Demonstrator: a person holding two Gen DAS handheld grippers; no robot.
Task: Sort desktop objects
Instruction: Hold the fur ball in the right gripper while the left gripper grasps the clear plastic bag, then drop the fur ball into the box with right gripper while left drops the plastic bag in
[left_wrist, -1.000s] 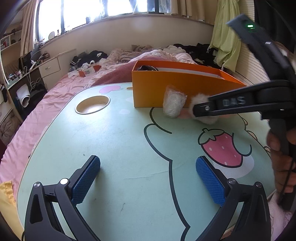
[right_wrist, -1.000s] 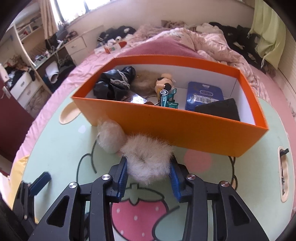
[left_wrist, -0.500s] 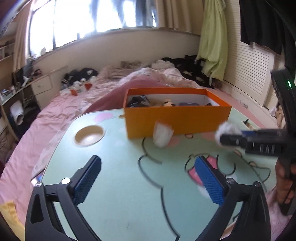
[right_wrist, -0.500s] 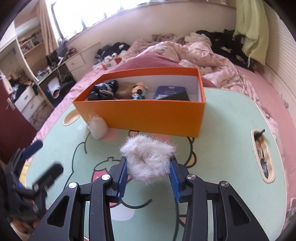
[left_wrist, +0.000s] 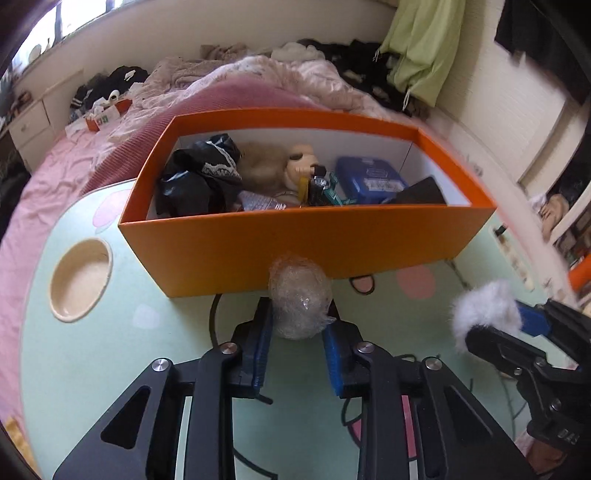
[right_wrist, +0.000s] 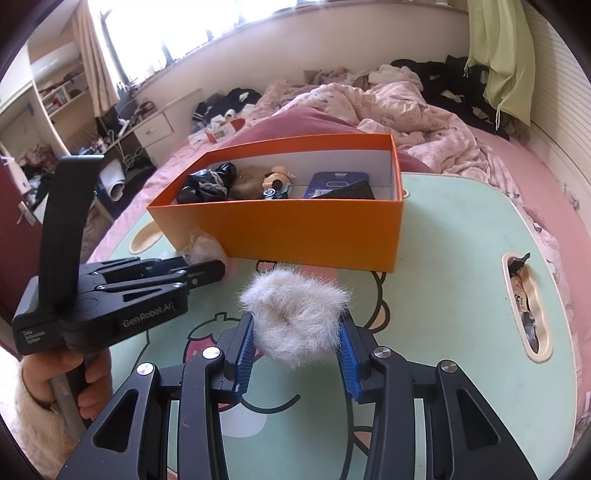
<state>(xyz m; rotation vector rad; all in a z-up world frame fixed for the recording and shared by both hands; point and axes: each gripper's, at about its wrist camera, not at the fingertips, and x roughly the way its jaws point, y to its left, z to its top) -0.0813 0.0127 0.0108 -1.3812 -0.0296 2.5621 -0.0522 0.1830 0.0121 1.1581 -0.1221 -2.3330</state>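
Observation:
An orange box stands on the mint-green cartoon table, holding black fabric, a fur piece, a small doll, a blue case and a black item. My left gripper is shut on a clear plastic-wrapped bundle just in front of the box's near wall. My right gripper is shut on a grey-white fluffy pompom, held above the table in front of the box. The pompom also shows at the right of the left wrist view.
A round cup recess sits in the table at the left. An oblong recess with small items is at the table's right edge. A bed with pink bedding lies behind the table.
My left gripper moved forward to the box and closed on the plastic-wrapped bundle. My right gripper pulled back and up from the box with the pompom.

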